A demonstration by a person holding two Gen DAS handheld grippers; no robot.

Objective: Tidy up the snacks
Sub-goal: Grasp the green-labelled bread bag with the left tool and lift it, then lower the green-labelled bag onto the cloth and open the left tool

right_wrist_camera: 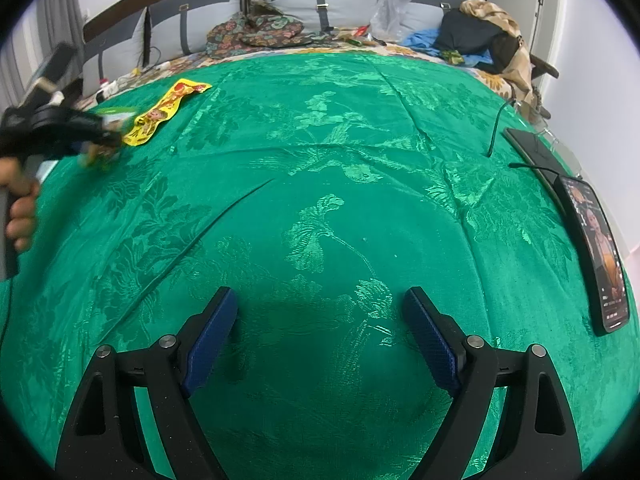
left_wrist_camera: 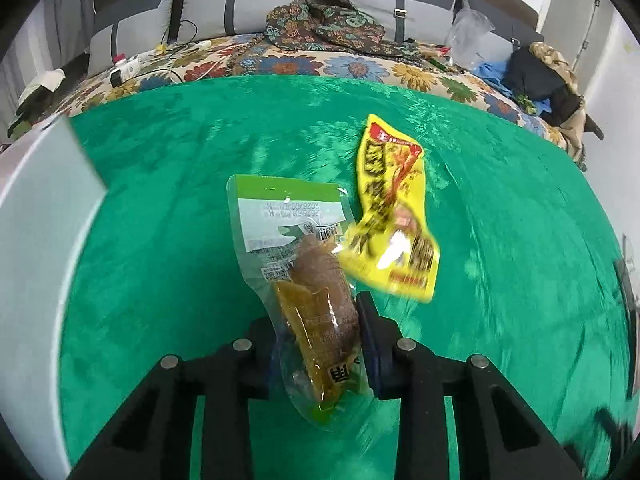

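Note:
A clear snack pouch with a green top and brown food inside [left_wrist_camera: 304, 276] stands between the pads of my left gripper [left_wrist_camera: 320, 332], which is shut on its lower part. Just right of it a yellow snack packet [left_wrist_camera: 394, 216] lies on the green cloth [left_wrist_camera: 180, 200], blurred. In the right wrist view the left gripper [right_wrist_camera: 100, 148] shows at the far left, held by a hand [right_wrist_camera: 20, 212], with the yellow packet [right_wrist_camera: 168, 114] beside it. My right gripper [right_wrist_camera: 320, 312] hangs open over bare green cloth [right_wrist_camera: 340, 200], nothing between its fingers.
A white box or bin wall [left_wrist_camera: 40, 260] stands at the left. A phone [right_wrist_camera: 596, 252] and a dark tablet with a cable [right_wrist_camera: 528, 148] lie along the right edge. Beyond the cloth is a floral bedspread [left_wrist_camera: 320, 60] with pillows, clothes and bags.

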